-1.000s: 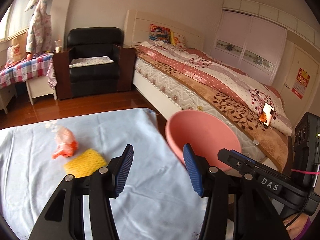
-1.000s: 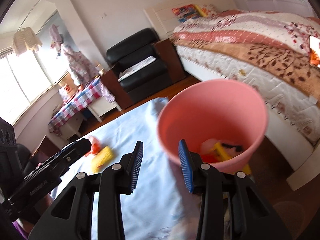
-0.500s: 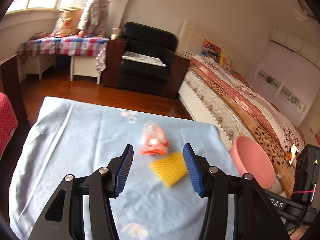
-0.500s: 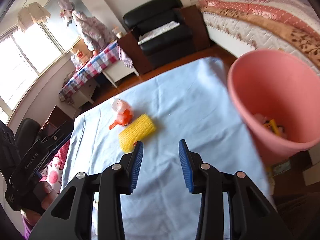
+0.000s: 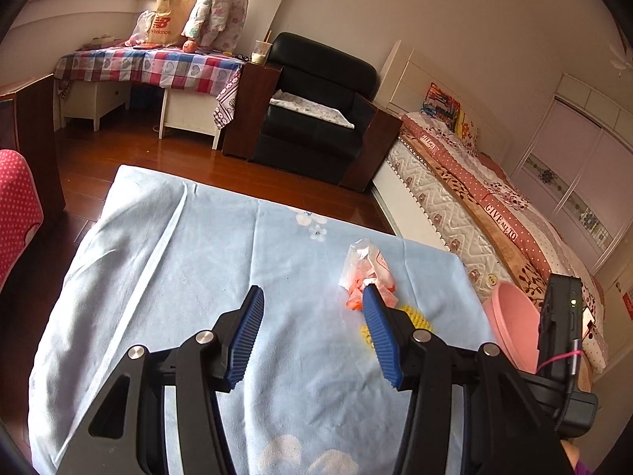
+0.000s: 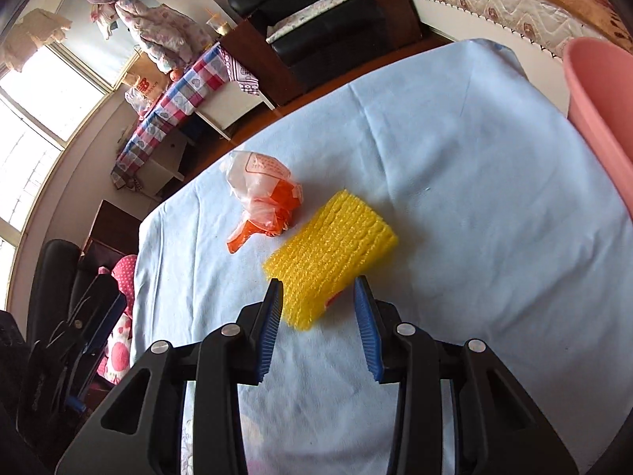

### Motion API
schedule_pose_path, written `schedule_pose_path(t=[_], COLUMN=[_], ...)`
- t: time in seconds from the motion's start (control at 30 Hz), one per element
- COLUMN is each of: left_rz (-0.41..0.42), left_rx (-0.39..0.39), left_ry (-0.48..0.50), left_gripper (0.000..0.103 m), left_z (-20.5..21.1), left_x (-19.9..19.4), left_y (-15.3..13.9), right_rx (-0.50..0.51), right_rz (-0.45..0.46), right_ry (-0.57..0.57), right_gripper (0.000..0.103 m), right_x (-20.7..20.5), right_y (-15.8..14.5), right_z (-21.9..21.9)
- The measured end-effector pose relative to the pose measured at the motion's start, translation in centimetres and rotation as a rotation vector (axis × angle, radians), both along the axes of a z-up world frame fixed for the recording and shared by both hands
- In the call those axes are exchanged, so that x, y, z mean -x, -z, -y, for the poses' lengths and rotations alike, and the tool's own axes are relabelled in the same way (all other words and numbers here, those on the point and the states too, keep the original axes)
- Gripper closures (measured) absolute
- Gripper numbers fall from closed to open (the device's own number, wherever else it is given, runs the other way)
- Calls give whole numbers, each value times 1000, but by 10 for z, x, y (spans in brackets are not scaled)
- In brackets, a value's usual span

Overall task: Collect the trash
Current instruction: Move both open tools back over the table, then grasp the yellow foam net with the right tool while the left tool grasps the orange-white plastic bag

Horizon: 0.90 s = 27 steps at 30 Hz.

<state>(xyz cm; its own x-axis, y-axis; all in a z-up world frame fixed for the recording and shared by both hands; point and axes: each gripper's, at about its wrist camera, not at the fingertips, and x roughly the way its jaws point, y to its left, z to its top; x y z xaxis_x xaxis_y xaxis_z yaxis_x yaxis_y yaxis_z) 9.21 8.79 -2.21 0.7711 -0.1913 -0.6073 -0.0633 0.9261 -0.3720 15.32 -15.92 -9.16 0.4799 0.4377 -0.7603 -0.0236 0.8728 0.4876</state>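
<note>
Now both spread, empty, tilted downward: right claw (image 6: 318, 293) over yellow foam net (image 6: 330, 253), left claw (image 5: 312, 308) beside.

yellow foam net (image 5: 416, 320): mostly hidden behind left tongs (image 5: 312, 336) | pink bin (image 6: 605, 118): cut off at edge

Pretty clearly someone's bedroom at home. There's a big bed (image 5: 494, 206) with a patterned quilt and pillows against a white headboard, a black leather armchair (image 5: 316, 107) next to it, and white wardrobe doors (image 5: 573, 166) along the far wall. Glossy wooden floor (image 5: 166, 154), a checked cloth over a side table (image 5: 150, 67) by the window, with a shopping bag (image 5: 166, 27) on it and clothes hanging above.
</note>
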Motion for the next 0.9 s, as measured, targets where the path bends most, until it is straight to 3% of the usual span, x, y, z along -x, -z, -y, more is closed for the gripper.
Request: schedule_pose_path(t=[0.13, 0.2, 0.3, 0.73, 0.9], left_rz=[-11, -19, -27, -126, -166], left_rx=[10, 16, 15, 71, 62], left_ry=[9, 17, 31, 46, 31], left_gripper=[52, 52, 52, 54, 63], left_z=[3, 6, 11, 46, 58], left_x=[-6, -10, -16, -54, -70], left_y=[5, 7, 11, 40, 55], right_rx=[42, 60, 53, 98, 86], right_rz=[31, 55, 73, 206, 215], right_ry=[1, 1, -7, -3, 9], right_gripper=[66, 83, 93, 94, 94], right_x=[-1, 0, 3, 42, 48], right_y=[2, 2, 2, -29, -29], right_z=[-8, -8, -2, 49, 65])
